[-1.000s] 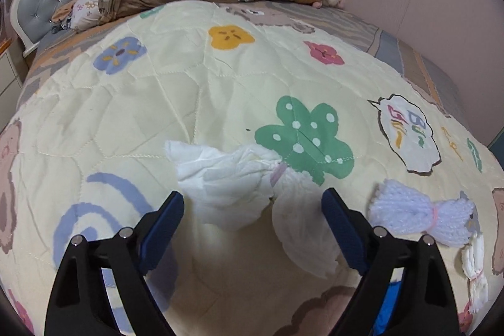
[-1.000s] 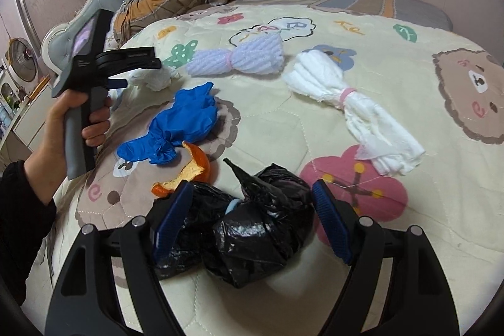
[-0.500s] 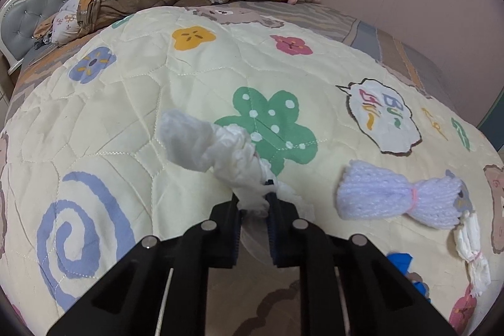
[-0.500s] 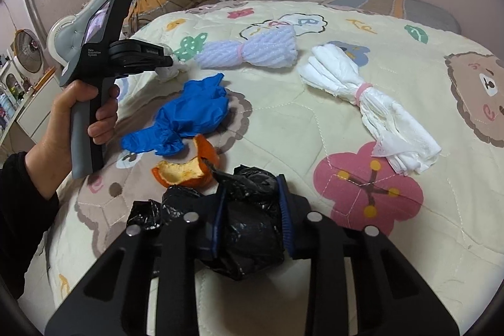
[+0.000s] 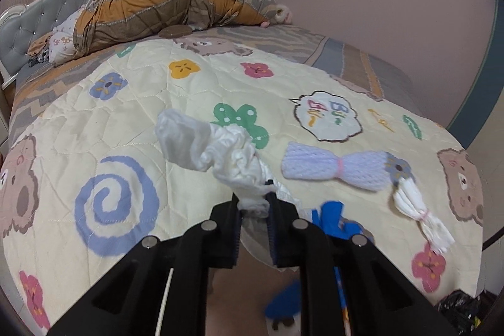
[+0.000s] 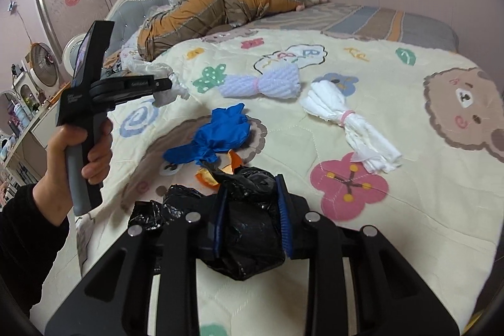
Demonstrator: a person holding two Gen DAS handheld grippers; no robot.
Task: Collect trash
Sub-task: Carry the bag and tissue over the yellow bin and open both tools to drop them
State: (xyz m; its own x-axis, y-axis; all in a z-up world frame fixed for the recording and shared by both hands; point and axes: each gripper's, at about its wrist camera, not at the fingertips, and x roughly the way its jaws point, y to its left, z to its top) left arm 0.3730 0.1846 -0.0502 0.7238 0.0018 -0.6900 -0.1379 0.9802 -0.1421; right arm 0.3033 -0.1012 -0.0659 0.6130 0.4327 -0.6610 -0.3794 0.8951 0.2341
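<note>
Currently the left tool (image 5: 253, 205) is clamped on a crumpled white tissue (image 5: 220, 153), held above the bed quilt (image 5: 126, 122). Right tool (image 6: 252, 210) is closed around a black trash bag (image 6: 249, 229); blue glove (image 6: 217, 134) and orange peel (image 6: 208, 177) lie just beyond on the quilt.

Glove (image 6: 217, 134) left of tied cloth (image 6: 349, 125)
</note>
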